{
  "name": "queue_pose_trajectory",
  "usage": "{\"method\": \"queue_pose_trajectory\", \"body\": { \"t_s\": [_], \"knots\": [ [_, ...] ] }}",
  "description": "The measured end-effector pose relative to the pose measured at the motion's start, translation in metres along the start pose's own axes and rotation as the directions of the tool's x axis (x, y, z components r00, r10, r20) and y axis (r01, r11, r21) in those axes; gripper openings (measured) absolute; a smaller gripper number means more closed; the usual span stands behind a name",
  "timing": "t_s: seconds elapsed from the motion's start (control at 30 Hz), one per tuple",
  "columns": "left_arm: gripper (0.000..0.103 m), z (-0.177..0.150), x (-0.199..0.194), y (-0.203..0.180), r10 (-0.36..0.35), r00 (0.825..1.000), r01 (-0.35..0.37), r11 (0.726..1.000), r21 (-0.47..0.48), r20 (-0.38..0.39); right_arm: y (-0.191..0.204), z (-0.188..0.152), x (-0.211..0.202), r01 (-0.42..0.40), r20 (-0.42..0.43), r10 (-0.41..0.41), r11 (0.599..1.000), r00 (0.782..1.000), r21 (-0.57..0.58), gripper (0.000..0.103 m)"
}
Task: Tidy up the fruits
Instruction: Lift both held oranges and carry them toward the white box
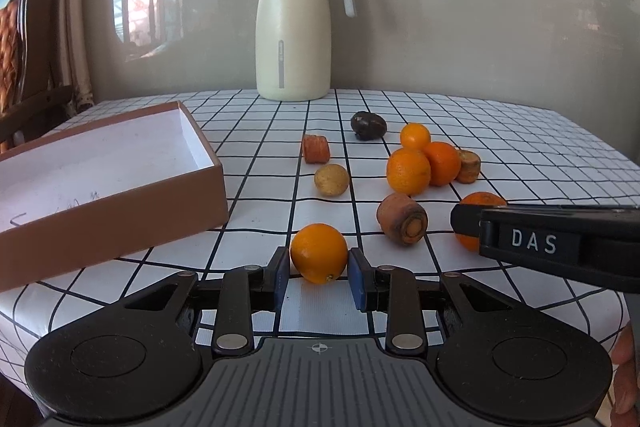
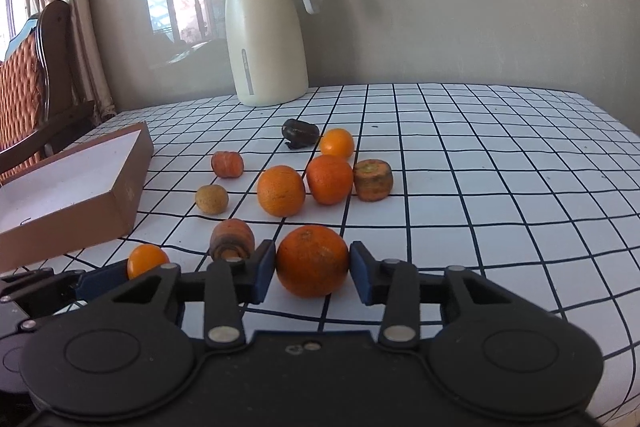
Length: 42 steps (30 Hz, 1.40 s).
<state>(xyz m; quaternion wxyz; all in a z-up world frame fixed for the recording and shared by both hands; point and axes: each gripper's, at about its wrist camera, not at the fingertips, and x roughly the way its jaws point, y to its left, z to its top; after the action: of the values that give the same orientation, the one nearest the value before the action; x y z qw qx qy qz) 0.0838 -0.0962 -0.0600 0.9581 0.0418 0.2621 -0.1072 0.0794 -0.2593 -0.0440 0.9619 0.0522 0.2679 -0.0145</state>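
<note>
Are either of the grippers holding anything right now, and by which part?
The left gripper clamps a small orange across its sides. The right gripper clamps a bigger orange across its middle. Both fruits sit at table level.

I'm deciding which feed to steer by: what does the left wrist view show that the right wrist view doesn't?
Left wrist only: the left tool framing a small orange, pads close beside it, contact unclear; the box shown nearly whole.

Right wrist only: the right tool framing a bigger, rougher orange, plus open tablecloth to the right.

Both: the thermos jug, a dark fruit, three clustered oranges, carrot chunks and a small tan fruit.
</note>
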Motion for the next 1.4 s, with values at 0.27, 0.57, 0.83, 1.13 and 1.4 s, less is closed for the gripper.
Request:
{"method": "queue_pose_trajectory", "body": {
  "t_s": [0.27,0.57,0.83,1.13,1.4],
  "knots": [
    [0.031,0.0,-0.003,0.003,-0.01,1.0,0.01,1.0,-0.011,0.005,-0.002,-0.001,-0.003,-0.015,0.002,0.015,1.0,1.0,0.023,0.03],
    [0.031,0.0,-0.013,0.005,-0.01,1.0,0.01,1.0,-0.01,0.025,-0.004,-0.006,-0.022,-0.038,0.022,0.038,0.999,0.999,0.022,0.03],
    [0.031,-0.003,-0.029,0.014,-0.016,1.0,0.016,1.0,-0.001,0.021,-0.001,-0.012,-0.04,-0.067,0.025,0.067,0.998,0.997,0.001,0.03],
    [0.031,-0.002,-0.061,0.048,0.024,0.997,-0.022,0.999,-0.028,0.07,0.027,-0.012,-0.056,-0.152,0.08,0.156,0.987,0.985,-0.057,0.03],
    [0.031,-0.001,-0.082,0.089,0.096,0.99,-0.086,0.992,-0.095,0.107,0.059,-0.006,-0.056,-0.263,0.126,0.274,0.96,0.953,-0.096,0.03]
  ]
}}
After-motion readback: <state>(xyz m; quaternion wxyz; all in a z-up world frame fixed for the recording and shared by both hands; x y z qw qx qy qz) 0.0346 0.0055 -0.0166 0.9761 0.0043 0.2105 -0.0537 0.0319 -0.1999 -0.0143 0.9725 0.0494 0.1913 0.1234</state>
